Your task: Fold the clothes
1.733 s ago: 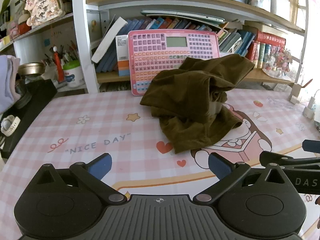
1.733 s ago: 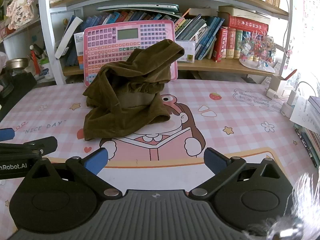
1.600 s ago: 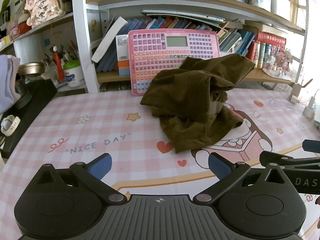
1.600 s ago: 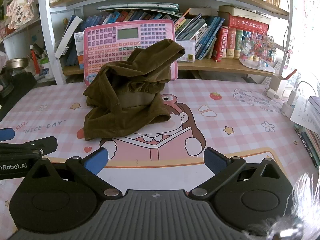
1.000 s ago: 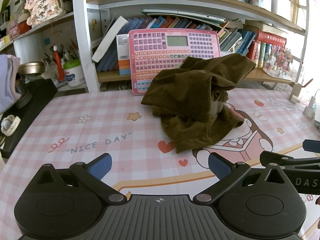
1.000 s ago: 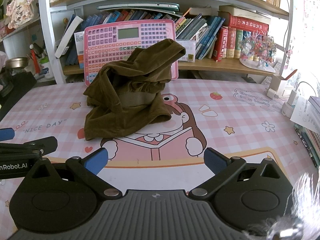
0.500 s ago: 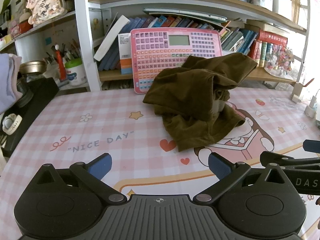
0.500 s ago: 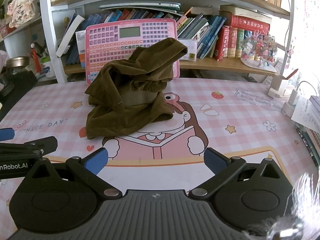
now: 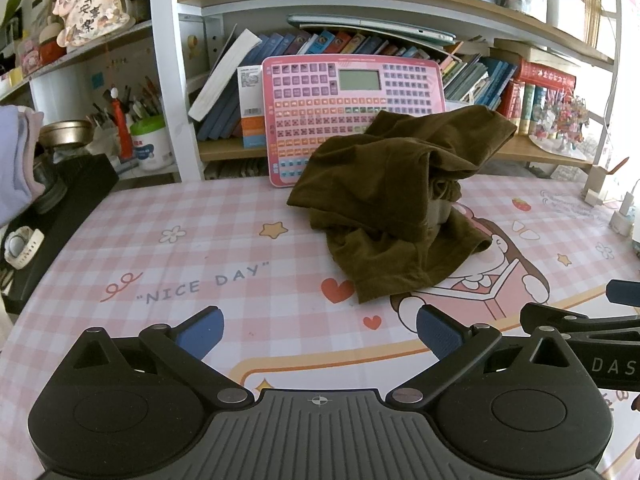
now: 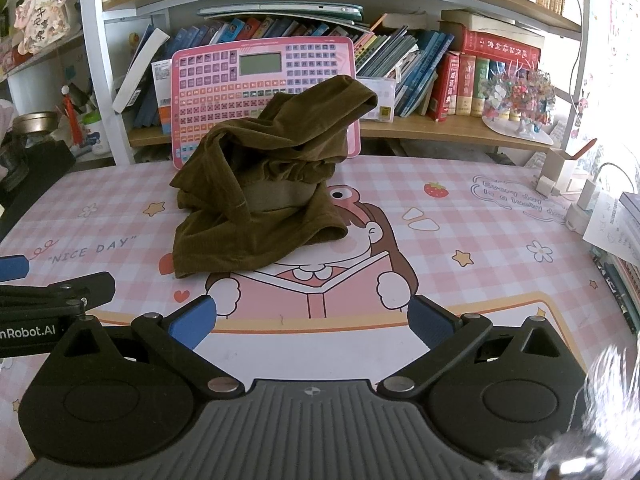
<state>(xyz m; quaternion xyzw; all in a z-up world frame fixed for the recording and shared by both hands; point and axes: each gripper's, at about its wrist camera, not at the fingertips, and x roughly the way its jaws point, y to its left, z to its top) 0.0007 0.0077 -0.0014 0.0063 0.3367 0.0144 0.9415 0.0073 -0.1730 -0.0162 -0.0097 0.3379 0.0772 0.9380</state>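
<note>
A crumpled dark olive-brown garment (image 9: 396, 208) (image 10: 268, 192) lies in a heap on the pink checked table mat (image 9: 192, 240), its top leaning against a pink toy keyboard. My left gripper (image 9: 318, 330) hovers open over the mat, well short of the heap, nothing between its blue pads. In the right wrist view my right gripper (image 10: 312, 322) is also open and empty, near the front of the mat with the garment ahead and to the left. Each gripper shows at the edge of the other's view.
A pink toy keyboard (image 9: 352, 112) stands against the bookshelf behind the garment. Books (image 10: 460, 80) fill the low shelf. A black box (image 9: 60, 220) with a watch sits at the left edge. Chargers and papers (image 10: 600, 208) crowd the right edge.
Both grippers have crept slightly forward toward the garment; the scene sits a little lower in each view. The jaws stay open and the garment has not moved.
</note>
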